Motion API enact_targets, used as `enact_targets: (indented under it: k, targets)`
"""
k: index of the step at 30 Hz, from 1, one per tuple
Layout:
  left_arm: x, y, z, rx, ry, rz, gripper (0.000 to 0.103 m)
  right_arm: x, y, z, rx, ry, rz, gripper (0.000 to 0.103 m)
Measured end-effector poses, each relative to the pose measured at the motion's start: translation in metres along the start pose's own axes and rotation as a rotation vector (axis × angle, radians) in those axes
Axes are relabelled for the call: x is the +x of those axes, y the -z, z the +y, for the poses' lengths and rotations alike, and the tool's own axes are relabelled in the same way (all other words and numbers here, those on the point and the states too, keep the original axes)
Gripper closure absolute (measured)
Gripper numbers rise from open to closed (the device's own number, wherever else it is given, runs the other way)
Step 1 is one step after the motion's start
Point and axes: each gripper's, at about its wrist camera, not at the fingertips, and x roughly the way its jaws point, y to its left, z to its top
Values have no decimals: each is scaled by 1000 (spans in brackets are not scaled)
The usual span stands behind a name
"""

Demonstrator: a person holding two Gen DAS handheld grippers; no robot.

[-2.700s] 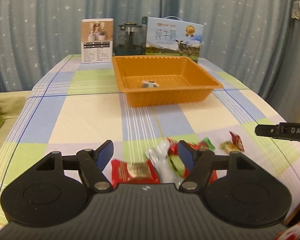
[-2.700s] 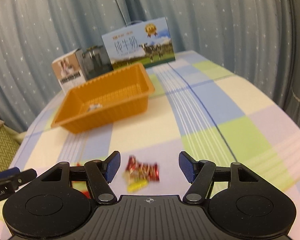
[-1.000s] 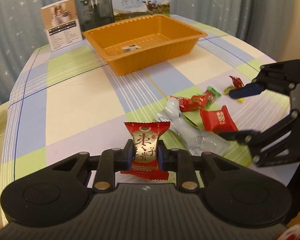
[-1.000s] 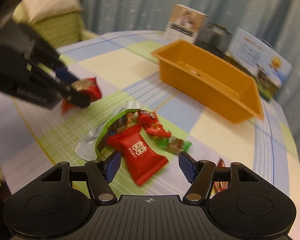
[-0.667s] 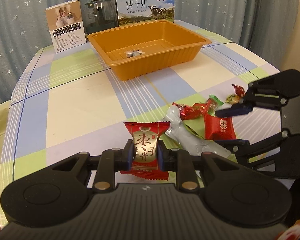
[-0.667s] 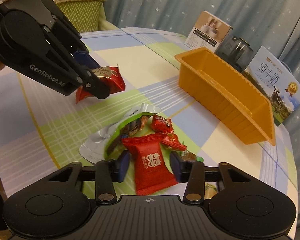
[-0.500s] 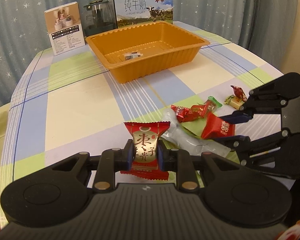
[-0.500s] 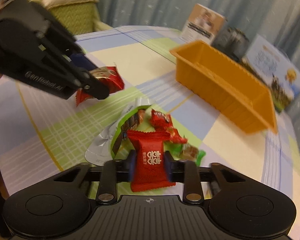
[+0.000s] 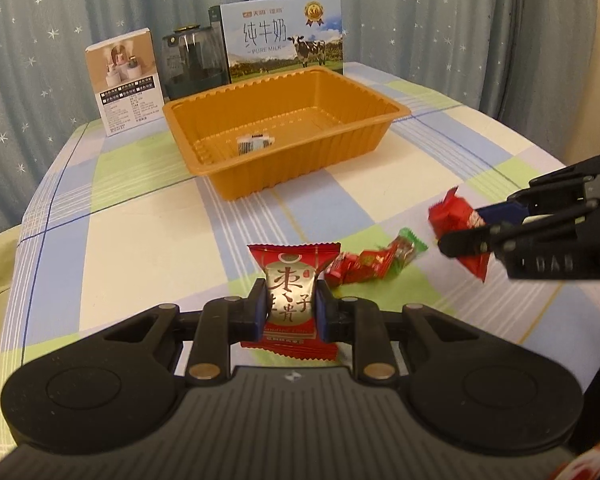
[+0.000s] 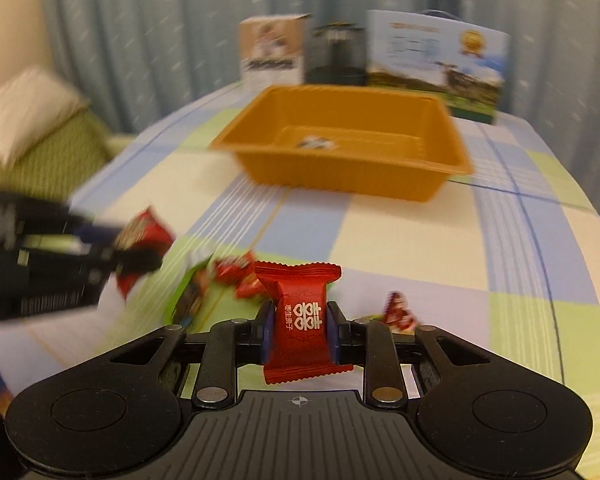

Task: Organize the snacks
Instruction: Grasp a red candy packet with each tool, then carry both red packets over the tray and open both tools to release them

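My left gripper [image 9: 290, 306] is shut on a red jujube snack pack [image 9: 292, 276] and holds it above the table's near side. My right gripper [image 10: 300, 330] is shut on a red candy pack [image 10: 300, 312]; it also shows at the right of the left wrist view [image 9: 458, 236], lifted off the cloth. The orange tray [image 9: 220, 176] stands further back in the middle, with one small wrapped snack [image 9: 254, 143] inside. Small red and green candies [image 9: 374, 264] lie on the cloth between the grippers. The right wrist view is blurred.
A white product box [image 9: 124, 80], a dark glass pot [image 9: 192, 60] and a blue milk carton [image 9: 284, 40] stand behind the tray. A green-and-silver wrapper [image 10: 188, 296] lies on the cloth. A green chair with a pillow [image 10: 32, 120] is at the left.
My right gripper closed on the red candy pack, lifted it off the table and swung toward the tray. My left gripper kept hold of the jujube pack and rose a little.
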Motion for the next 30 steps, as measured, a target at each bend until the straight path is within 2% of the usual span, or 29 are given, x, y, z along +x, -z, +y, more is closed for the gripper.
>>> enact_targets:
  k: [4,12,22,30]
  targets:
    - [1,-9,-3,-36,-1,-24,82,-9,-11,-12,69,11,-32,76]
    - [6,-31,-4,-95,-4,-57,82,-13,-33,-19,93,18,-83,76]
    - [20,-76,0,-136,-20,-138,82,0,-76,-39,109,49,-159,76]
    - [45,-106,14,-171,-34,-172,82,18,-102,-53,147,52,-194,76]
